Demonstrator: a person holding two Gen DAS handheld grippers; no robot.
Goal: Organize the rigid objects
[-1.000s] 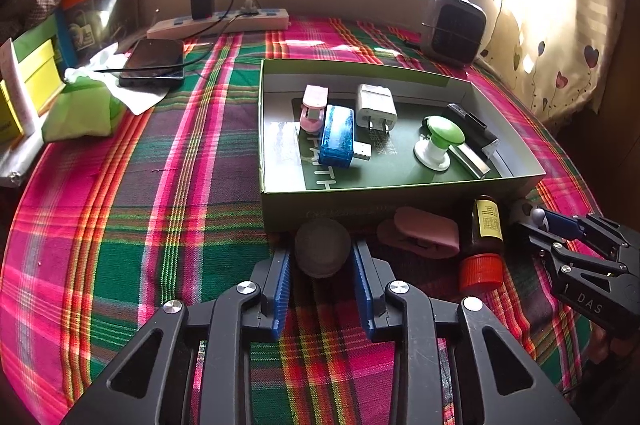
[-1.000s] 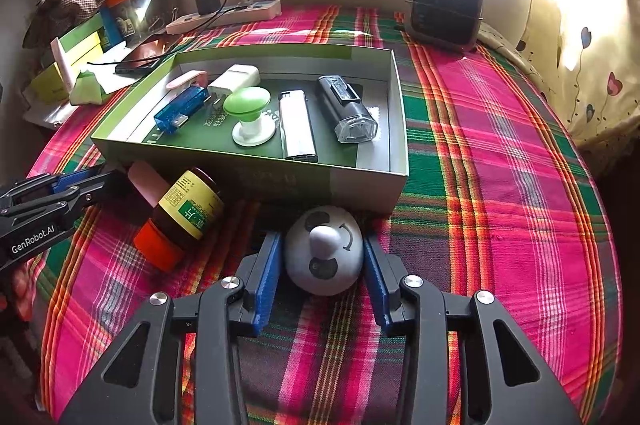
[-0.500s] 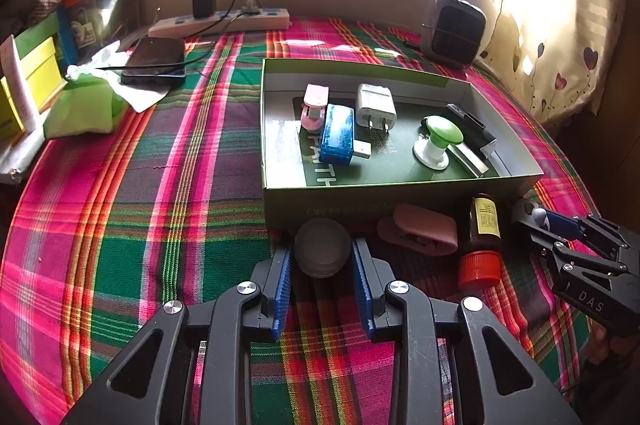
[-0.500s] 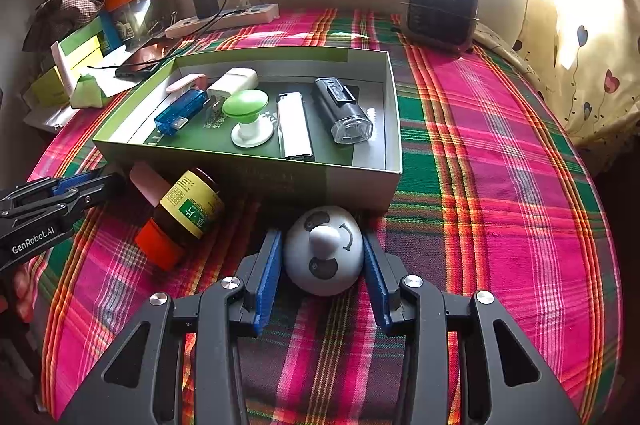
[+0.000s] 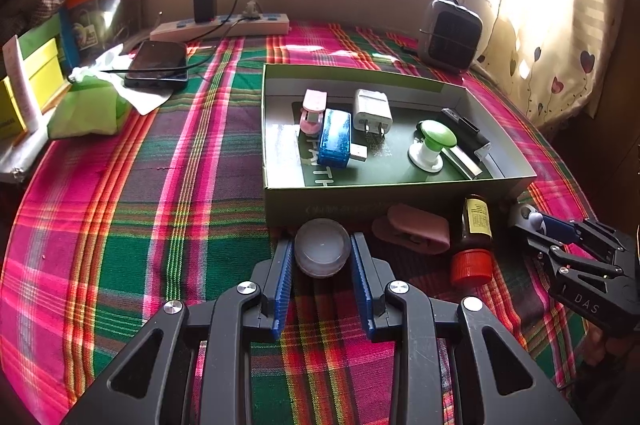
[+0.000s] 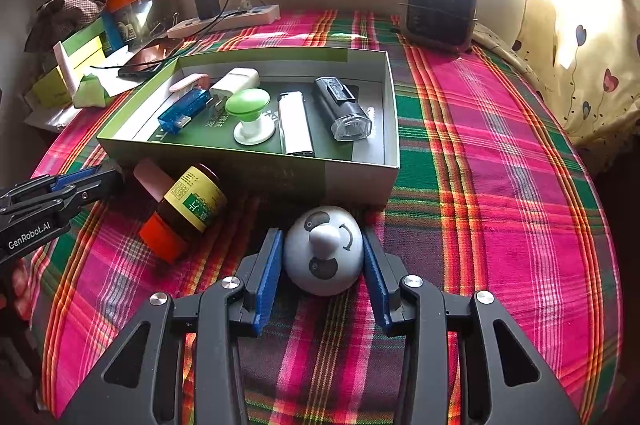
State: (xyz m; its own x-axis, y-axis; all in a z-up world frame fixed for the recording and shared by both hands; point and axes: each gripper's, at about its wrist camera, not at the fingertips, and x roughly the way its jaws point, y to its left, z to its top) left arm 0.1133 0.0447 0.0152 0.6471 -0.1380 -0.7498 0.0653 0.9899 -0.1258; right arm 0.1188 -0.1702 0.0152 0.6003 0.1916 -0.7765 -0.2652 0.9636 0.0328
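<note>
At lower centre of each view, just before the box (image 5: pixel 400 201), the left gripper (image 5: pixel 322 265) clasped a smooth, rigid, likely slippery round cap (image 5: pixel 322 252) across its width, and the right gripper (image 6: pixel 322 265) likewise clasped a hard panda dome (image 6: pixel 325 251).

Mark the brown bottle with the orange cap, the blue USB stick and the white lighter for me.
brown bottle (image 6: pixel 191 201), right wrist view, on its yellow-green label.
blue USB stick (image 5: pixel 335 138), left wrist view, middle of its blue body.
white lighter (image 6: pixel 295 124), right wrist view, middle of its white body.
</note>
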